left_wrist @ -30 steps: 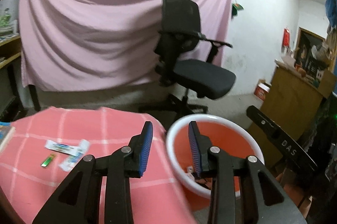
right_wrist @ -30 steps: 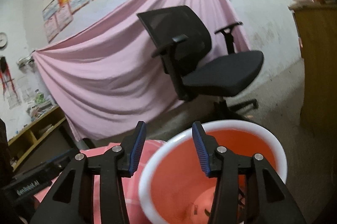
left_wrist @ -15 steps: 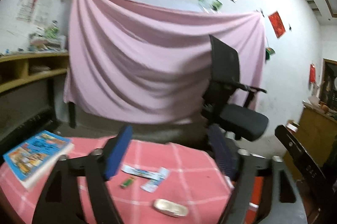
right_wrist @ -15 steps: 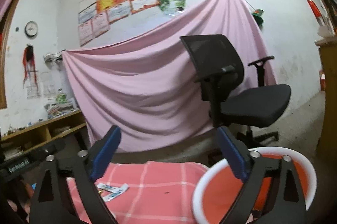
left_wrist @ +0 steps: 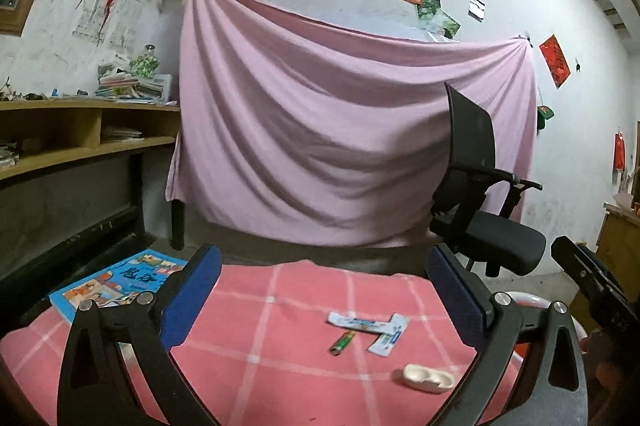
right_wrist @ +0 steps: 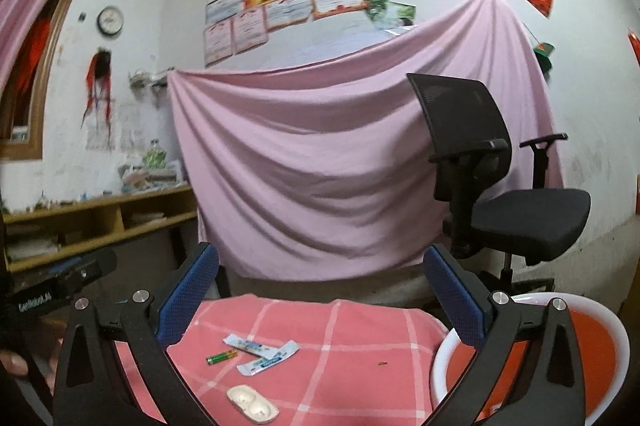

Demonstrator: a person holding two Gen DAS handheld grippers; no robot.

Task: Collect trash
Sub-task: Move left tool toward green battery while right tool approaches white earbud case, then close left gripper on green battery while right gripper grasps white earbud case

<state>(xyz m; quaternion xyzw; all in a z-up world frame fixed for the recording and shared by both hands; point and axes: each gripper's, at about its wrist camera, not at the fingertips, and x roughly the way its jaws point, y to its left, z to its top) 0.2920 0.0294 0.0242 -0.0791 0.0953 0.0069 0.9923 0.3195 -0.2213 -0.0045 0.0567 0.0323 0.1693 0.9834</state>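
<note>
Hovering above the pink checked tablecloth (left_wrist: 280,346), the left gripper (left_wrist: 324,290) and right gripper (right_wrist: 320,290) both hold their fingers spread wide, empty. Two wrappers (right_wrist: 260,350), a green battery (right_wrist: 221,347) and a white blister tray (right_wrist: 252,403) lie on the cloth; the orange bin (right_wrist: 600,346) stands just beside its right edge.

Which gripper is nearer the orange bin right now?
Right. The right gripper hangs open beside the bin, whose rim fills its lower right view. The left gripper, also open, sees only a sliver of rim beyond its right finger.
</note>
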